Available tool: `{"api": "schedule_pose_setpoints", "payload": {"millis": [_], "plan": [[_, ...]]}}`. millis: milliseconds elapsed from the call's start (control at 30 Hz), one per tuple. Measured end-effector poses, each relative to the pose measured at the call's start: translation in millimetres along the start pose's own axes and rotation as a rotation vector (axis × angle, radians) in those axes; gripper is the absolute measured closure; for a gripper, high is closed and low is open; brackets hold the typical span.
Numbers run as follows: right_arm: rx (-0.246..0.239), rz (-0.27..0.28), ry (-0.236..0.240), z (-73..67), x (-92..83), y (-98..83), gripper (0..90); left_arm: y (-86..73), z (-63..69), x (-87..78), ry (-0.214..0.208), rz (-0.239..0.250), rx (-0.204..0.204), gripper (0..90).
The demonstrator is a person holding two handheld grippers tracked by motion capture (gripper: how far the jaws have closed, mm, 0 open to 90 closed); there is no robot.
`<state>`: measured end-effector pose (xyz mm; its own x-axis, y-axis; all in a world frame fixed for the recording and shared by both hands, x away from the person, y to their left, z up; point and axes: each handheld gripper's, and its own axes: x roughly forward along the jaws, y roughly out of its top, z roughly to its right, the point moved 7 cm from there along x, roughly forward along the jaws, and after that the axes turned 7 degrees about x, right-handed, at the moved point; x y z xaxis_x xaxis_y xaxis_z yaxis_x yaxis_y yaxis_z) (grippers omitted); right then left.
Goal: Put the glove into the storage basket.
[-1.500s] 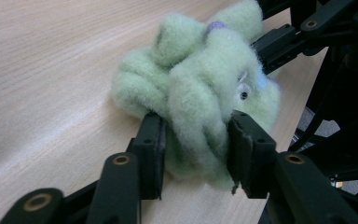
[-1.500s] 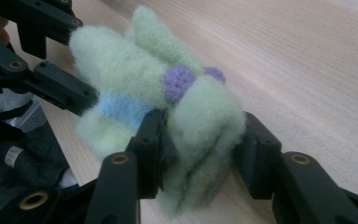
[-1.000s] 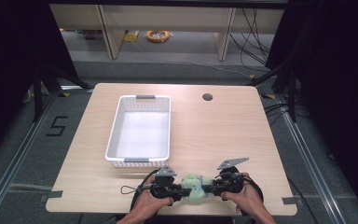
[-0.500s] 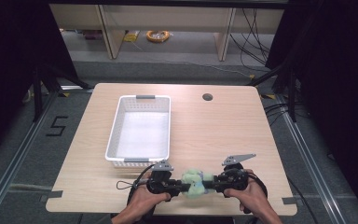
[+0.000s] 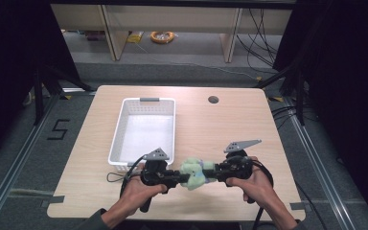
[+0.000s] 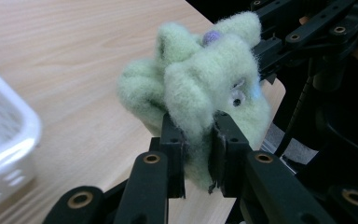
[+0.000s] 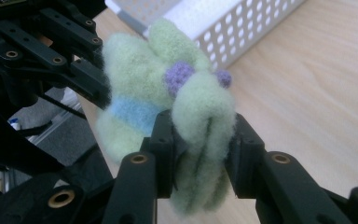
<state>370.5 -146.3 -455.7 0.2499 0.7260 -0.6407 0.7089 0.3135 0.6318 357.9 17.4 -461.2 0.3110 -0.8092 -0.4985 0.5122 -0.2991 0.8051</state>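
My left gripper (image 5: 176,176) and right gripper (image 5: 210,170) both clamped on toy (image 5: 193,172), near table's (image 5: 230,124) front edge; lift level, carry into basket (image 5: 143,103).

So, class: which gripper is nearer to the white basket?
Left. The left gripper sits just in front of the white basket, by its near right corner. The right gripper is farther to the right, across the green plush toy both clamp.

The left black two-jaw gripper (image 5: 181,176) is being held level by the left hand (image 5: 135,188), its jaws pinched tight and pointing inward. The right black two-jaw gripper (image 5: 211,171) is being gripped by the right hand (image 5: 255,184), its jaws clamped, facing the other.
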Motion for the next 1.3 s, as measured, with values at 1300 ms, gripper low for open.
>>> {"api": "schedule_pose_setpoints", "payload": {"millis": [1300], "plan": [[-0.143,-0.075,0.015,-46.3,76.5,138.2,69.5,18.6,-106.1,-89.4,0.177,0.057,-0.167,56.8]]}}
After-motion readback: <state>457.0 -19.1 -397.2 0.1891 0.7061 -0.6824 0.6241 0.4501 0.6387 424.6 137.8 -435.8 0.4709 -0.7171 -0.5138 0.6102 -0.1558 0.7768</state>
